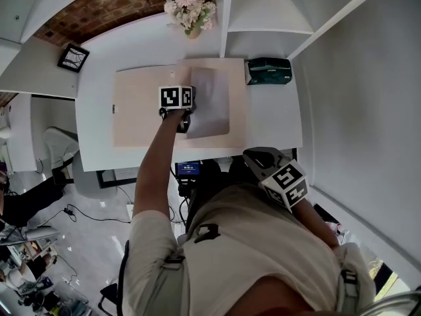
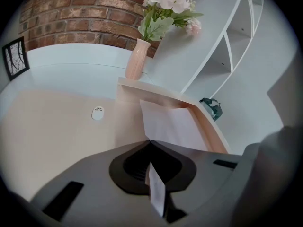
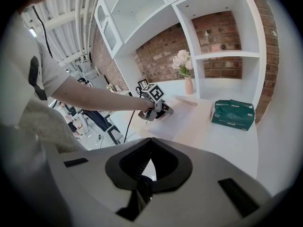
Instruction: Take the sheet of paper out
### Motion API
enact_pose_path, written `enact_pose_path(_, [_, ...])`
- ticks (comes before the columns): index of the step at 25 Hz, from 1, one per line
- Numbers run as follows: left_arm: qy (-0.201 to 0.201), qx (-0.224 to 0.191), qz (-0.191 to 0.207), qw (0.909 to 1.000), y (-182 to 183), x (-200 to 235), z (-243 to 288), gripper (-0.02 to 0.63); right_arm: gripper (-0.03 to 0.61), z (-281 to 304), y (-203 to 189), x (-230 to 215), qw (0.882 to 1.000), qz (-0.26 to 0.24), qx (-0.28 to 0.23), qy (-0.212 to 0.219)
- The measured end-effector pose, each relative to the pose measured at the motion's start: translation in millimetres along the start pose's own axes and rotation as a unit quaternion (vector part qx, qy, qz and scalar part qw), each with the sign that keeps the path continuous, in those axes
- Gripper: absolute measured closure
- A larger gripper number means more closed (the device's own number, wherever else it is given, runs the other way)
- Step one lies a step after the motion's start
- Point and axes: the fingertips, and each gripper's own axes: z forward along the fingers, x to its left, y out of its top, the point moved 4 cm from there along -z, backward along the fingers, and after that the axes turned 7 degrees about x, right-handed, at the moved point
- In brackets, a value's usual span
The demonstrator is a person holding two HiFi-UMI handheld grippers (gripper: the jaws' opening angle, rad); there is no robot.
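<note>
Seen from above, you stand at a white desk [image 1: 273,117] with your left arm stretched forward over it. A tan folder [image 1: 141,107] lies flat on the desk and covers much of its middle. The sheet of paper [image 1: 212,101] rests on the right half of that folder, slightly askew, with its near left corner at the tip of your left gripper [image 1: 183,120].

In the left gripper view, the jaws are clamped on the near edge of the sheet. A narrow strip of white paper stands pinched between them, and the rest of the sheet spreads out ahead over the tan surface. The folder's far and right edges rise a little around it. A small white oval sticker [image 2: 97,113] sits on the folder's left half.

Your right gripper [image 1: 253,155] is held back close to your body, off the near edge of the desk and well apart from the folder. In the right gripper view its jaws look closed together with nothing between them.

At the back of the desk a pink vase of pale flowers [image 1: 189,8] stands against a brick wall. A green packet [image 1: 268,71] lies just beside the folder's far right corner. A small black picture frame [image 1: 72,58] sits at the far left.
</note>
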Motion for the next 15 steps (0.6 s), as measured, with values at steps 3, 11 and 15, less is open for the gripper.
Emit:
enact_pose_path(3, [0.000,-0.006,-0.002,1.0000,1.5,-2.3,-2.8,0.598,0.560,0.7,1.5,0.2,1.000,0.001,0.002,0.002])
enact_pose_path(11, [0.016,-0.007,0.006,0.9998,0.9,-1.3,-6.8,0.598,0.560,2.1,3.9,0.0,1.000,-0.002,-0.010,0.007])
enact_pose_path(15, [0.016,-0.008,0.008,0.9998,1.4,-3.5,-9.5,0.598,0.560,1.0,5.7,2.0,1.000,-0.002,-0.015,0.009])
